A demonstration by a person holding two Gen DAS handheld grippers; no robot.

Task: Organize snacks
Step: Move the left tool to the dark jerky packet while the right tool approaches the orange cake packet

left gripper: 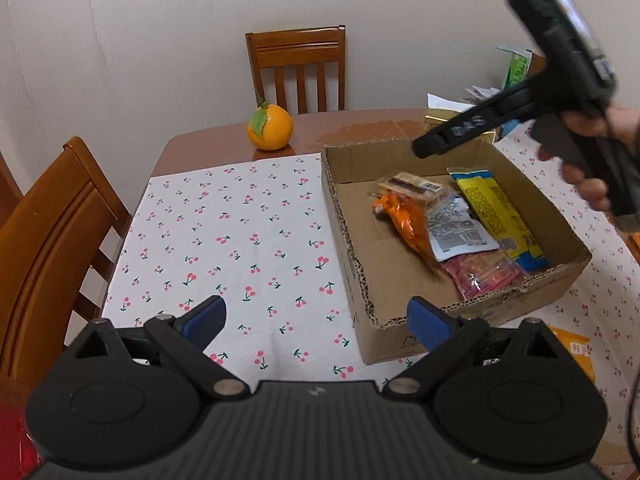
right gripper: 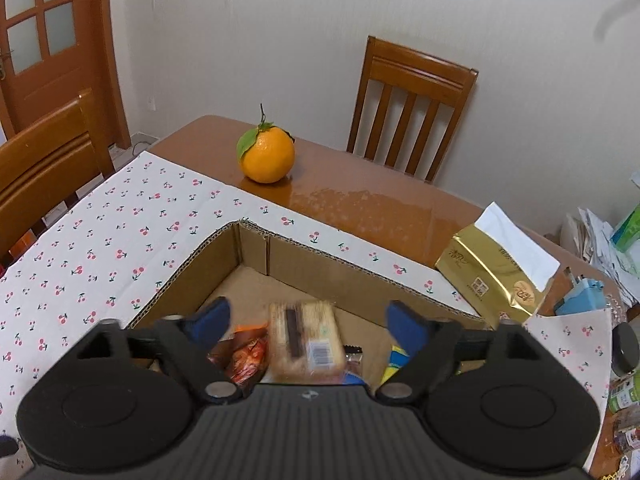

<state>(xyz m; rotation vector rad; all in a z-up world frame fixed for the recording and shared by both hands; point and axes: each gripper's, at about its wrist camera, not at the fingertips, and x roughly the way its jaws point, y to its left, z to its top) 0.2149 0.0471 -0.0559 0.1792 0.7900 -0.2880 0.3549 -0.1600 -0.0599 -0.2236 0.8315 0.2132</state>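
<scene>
Right gripper [right gripper: 308,320] jaws spread above the boxed cracker pack [right gripper: 306,336].

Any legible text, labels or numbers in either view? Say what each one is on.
"DAS": raised letters on the right tongs' arm, slightly blurred, so the reading is tentative.
Gold tissue pack: printed characters and seals, too small to read.
Biscuit pack: barcode only, digits blurred.
Yellow packet and white pouch in the cardboard box: fine print, unreadable.

Cloth [left gripper: 224,240] left of cardboard box [left gripper: 344,236] bare; box left half free, snack packets [left gripper: 460,224] crowd right.
</scene>
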